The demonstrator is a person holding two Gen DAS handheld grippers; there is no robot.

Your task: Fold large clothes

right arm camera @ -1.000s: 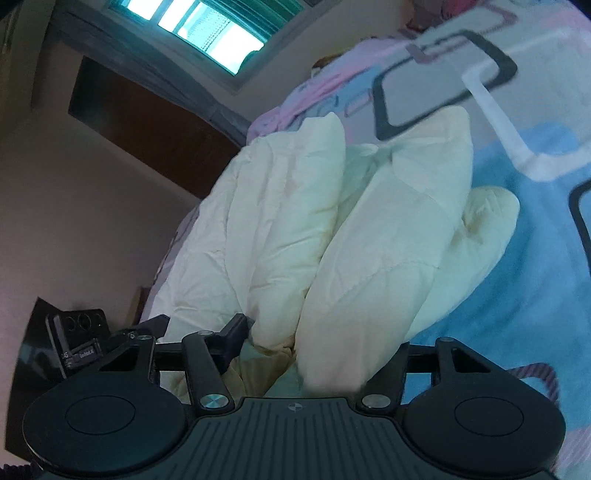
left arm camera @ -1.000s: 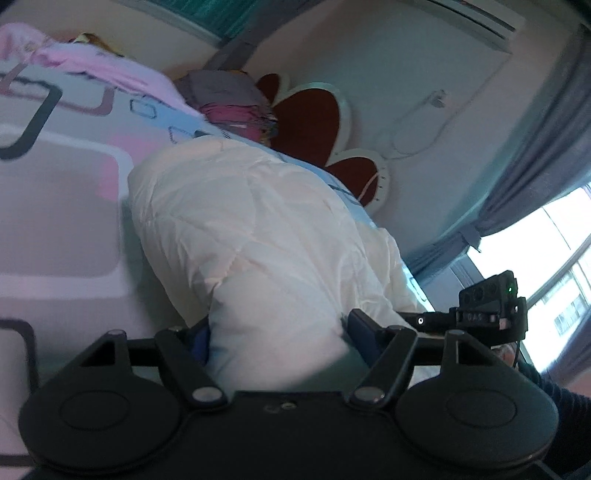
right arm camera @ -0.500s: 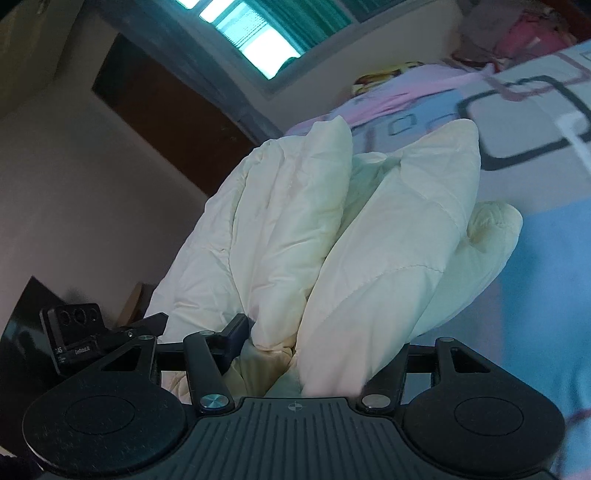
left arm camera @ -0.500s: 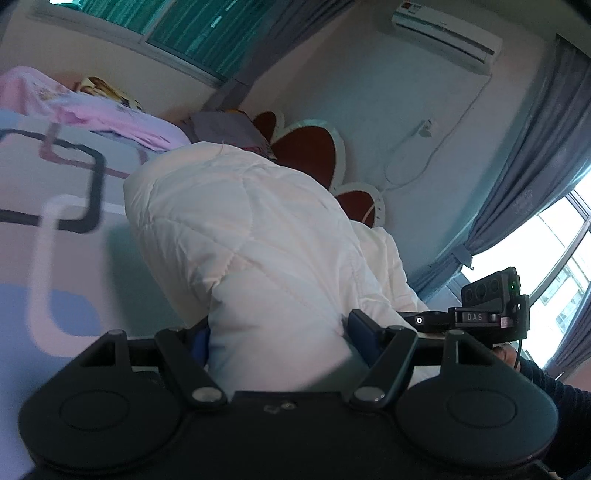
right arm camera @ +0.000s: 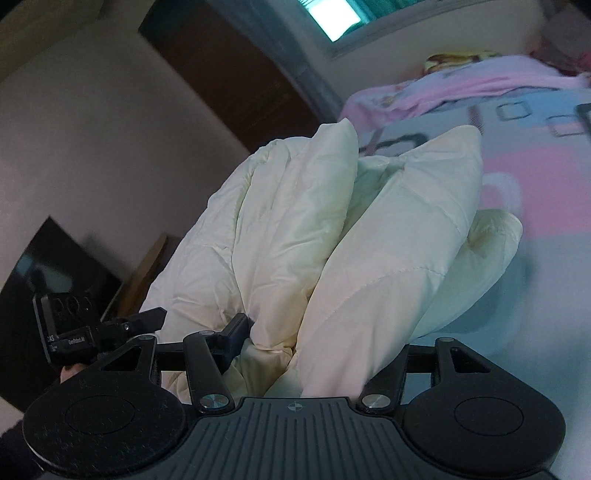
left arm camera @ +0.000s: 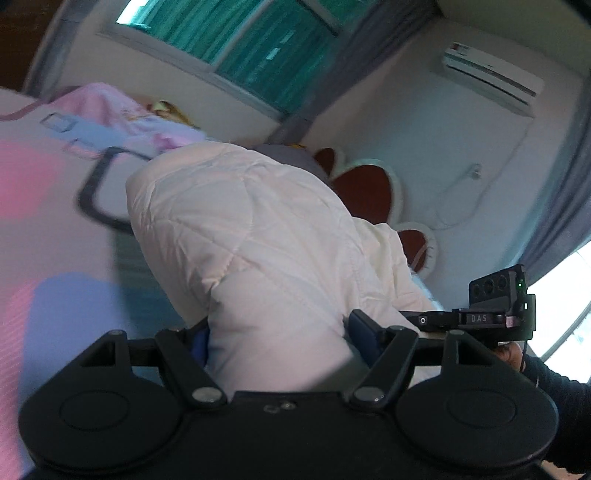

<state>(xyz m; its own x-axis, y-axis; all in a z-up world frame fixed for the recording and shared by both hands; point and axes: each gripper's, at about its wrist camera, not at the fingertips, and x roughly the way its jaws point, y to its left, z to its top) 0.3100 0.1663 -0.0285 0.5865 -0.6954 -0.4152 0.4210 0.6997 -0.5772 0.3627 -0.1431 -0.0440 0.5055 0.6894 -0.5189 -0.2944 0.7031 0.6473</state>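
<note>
A cream-white padded jacket [left arm camera: 258,243] is lifted above the patterned bed [left arm camera: 40,199]. My left gripper [left arm camera: 279,332] is shut on a thick bunch of the jacket, which bulges out between its blue pads. My right gripper [right arm camera: 317,343] is shut on another bunch of the same jacket [right arm camera: 332,236], whose puffy folds stand up in front of it. Each gripper shows at the edge of the other's view: the right one in the left wrist view [left arm camera: 495,306], the left one in the right wrist view [right arm camera: 85,332]. The fingertips are buried in fabric.
The bed sheet [right arm camera: 535,177] has pink, blue and white blocks. Pink bedding [left arm camera: 122,114] lies at the bed's far side. A red-and-white headboard [left arm camera: 369,192] stands against the wall under an air conditioner [left arm camera: 491,18]. Grey curtains [left arm camera: 569,173] hang by a bright window.
Both grippers have risen and tilted up with the jacket. More of the walls and windows shows now, and the bed sits lower in both views. The grips have not changed.
</note>
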